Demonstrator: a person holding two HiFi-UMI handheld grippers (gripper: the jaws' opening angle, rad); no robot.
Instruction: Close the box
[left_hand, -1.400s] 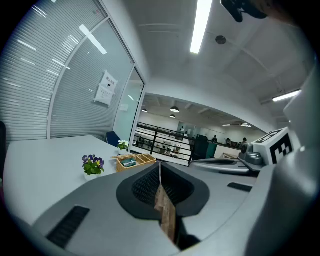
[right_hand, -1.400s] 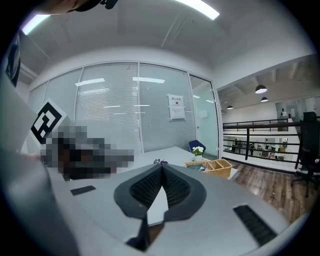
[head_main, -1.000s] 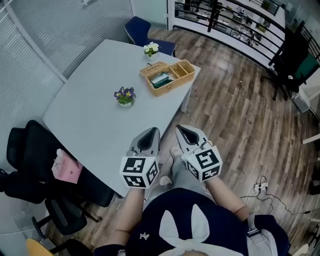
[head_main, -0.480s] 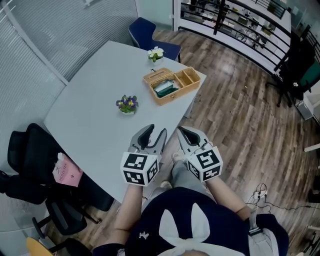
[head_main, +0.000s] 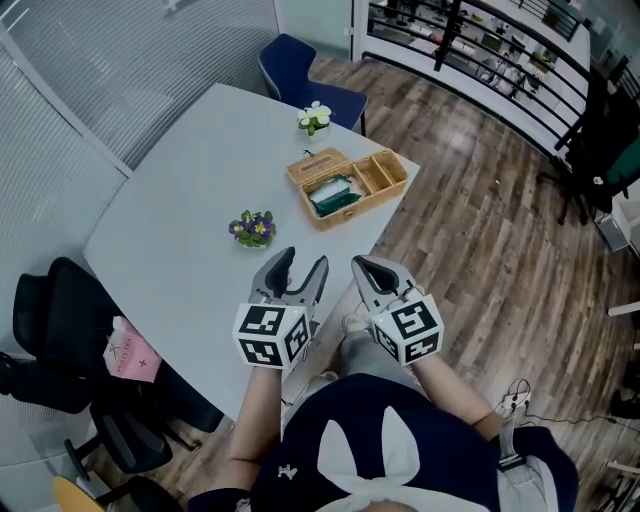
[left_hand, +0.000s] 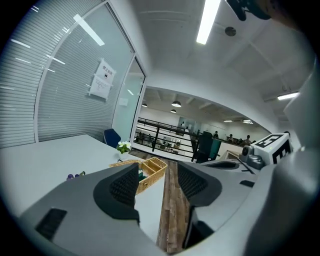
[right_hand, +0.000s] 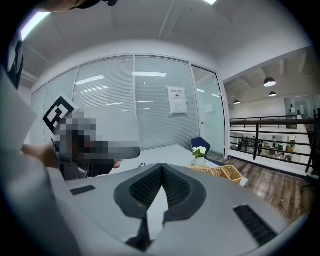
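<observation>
Head view high above, steeply down on the surface (head_main: 170, 220), both gripper views low, nearly level across it, all three sharing the wicker box (head_main: 347, 186).

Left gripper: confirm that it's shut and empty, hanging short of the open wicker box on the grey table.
Not shut. The left gripper view shows the left gripper with its jaws apart, after they have just been opening. The rest holds: nothing is between them, and it hangs short of the open wicker box on the grey table.
</observation>
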